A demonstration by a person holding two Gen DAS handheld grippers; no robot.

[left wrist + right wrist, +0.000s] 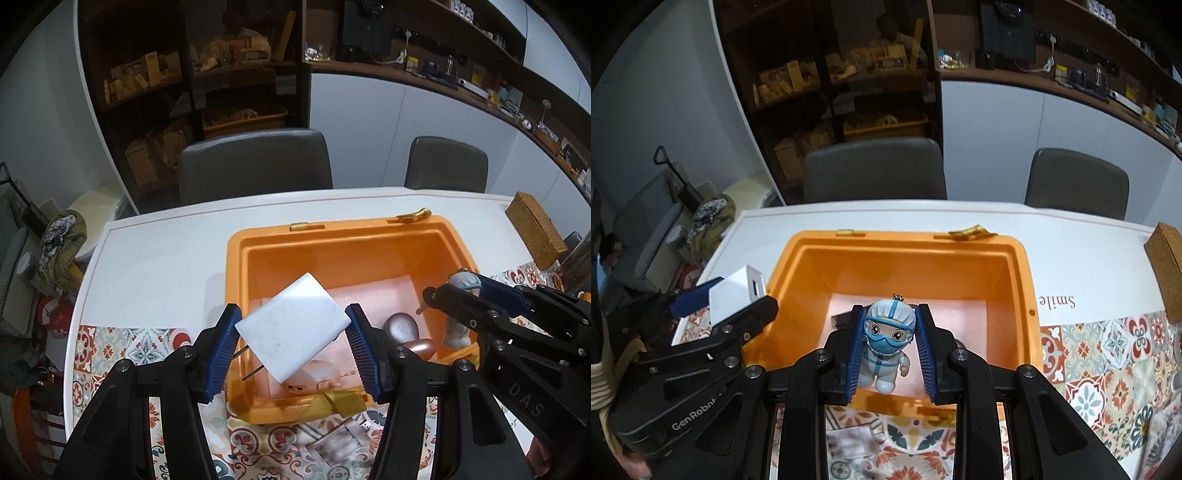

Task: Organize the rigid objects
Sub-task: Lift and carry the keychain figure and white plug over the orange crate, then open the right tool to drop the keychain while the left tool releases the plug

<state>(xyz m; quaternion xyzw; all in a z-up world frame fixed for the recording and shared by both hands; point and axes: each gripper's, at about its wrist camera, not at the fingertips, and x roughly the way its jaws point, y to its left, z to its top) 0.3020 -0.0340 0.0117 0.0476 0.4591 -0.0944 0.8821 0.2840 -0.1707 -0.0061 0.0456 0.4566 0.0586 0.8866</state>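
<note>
I have the white charger block pinched across its flat sides in my left gripper, tilted corner-up over the near left part of the orange bin, prongs pointing down and back toward me. It looks like hard, smooth plastic, light but slippery, so I judge the broad faces the safest place to hold. My right gripper is clamped on the masked figurine at head and shoulders, hanging above the bin's near wall; also rigid and light, and its rounded head could twist between the pads. Inside, two rose-coloured rounded pieces and a small pink gadget crowd the near end; the far floor is bare. The rim stands close below both loads, and the two grippers hang near each other.
</note>
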